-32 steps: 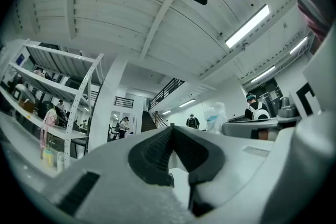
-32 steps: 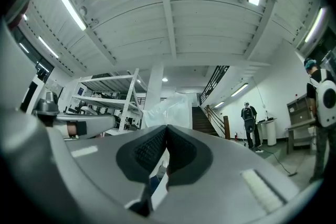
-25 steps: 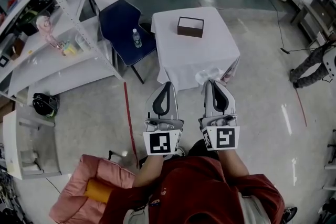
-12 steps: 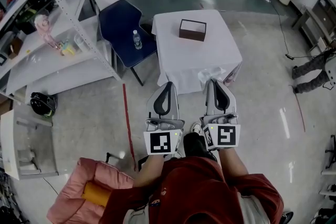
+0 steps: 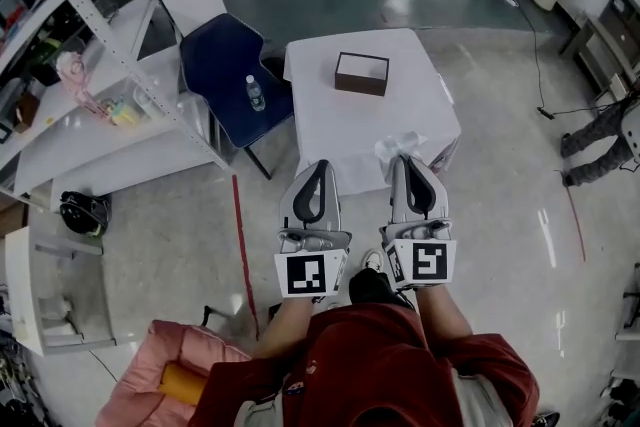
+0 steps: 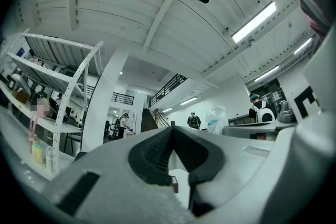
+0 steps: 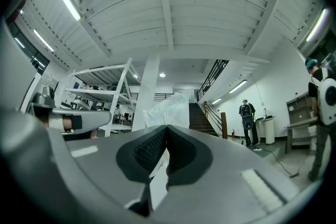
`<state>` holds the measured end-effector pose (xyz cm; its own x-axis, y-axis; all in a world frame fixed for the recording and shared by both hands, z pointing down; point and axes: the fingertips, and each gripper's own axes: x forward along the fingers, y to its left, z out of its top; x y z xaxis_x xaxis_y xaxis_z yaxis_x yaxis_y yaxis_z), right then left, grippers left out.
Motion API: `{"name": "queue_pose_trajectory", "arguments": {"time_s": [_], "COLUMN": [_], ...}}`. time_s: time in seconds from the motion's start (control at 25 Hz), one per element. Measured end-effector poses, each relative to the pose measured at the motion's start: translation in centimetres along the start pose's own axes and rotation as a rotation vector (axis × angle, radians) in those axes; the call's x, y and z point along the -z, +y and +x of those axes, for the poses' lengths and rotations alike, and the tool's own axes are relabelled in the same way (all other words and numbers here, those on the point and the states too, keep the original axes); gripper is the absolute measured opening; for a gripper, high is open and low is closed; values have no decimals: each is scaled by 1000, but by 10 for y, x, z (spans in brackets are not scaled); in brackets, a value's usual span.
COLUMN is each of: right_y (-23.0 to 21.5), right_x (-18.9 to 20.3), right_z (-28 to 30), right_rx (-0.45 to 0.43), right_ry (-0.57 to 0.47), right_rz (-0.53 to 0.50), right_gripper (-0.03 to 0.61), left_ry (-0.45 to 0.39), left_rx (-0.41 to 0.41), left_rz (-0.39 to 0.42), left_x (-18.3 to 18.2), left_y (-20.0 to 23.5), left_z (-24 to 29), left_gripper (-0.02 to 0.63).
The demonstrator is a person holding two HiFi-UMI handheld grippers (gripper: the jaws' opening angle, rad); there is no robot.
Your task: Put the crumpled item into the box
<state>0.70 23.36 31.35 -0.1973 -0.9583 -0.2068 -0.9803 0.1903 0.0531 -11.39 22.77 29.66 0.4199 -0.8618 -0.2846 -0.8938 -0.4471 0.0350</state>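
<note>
Right tongs (image 5: 404, 158) clamped on crumpled item (image 5: 398, 145), left tongs (image 5: 320, 163) closed, empty, box (image 5: 361, 73) on table (image 5: 335, 127) ahead, bottle (image 5: 255, 93) on chair (image 5: 222, 63) alongside.

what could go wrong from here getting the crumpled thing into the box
The crumpled item is pinched only at the tips of the right gripper, so it may slip out on the way. The box sits toward the far side of the table, so an early release would likely land short of it.
</note>
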Motion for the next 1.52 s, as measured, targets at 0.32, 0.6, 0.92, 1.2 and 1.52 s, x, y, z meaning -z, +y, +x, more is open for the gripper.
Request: {"name": "queue_pose_trajectory", "arguments": {"time_s": [0.32, 0.6, 0.92, 1.2, 1.52], "right_y": [-46, -88, -133, -166, -187], "right_x": [12, 16, 18, 22, 42], "right_z": [41, 76, 109, 133, 152], "right_rx": [12, 4, -4, -3, 14], "right_ry": [-2, 5, -16, -31, 9], "right_rz": [29, 45, 40, 47, 66], "right_gripper": [2, 2, 2, 3, 3], "left_ry": [14, 56, 28, 21, 41], "left_rx": [11, 17, 18, 7, 8], "left_rz": [14, 69, 74, 65, 69], "left_x": [17, 39, 44, 55, 68], "left_y": [-12, -23, -43, -51, -50], "left_z": [63, 114, 173, 210, 239], "left_gripper": [3, 3, 2, 3, 3]}}
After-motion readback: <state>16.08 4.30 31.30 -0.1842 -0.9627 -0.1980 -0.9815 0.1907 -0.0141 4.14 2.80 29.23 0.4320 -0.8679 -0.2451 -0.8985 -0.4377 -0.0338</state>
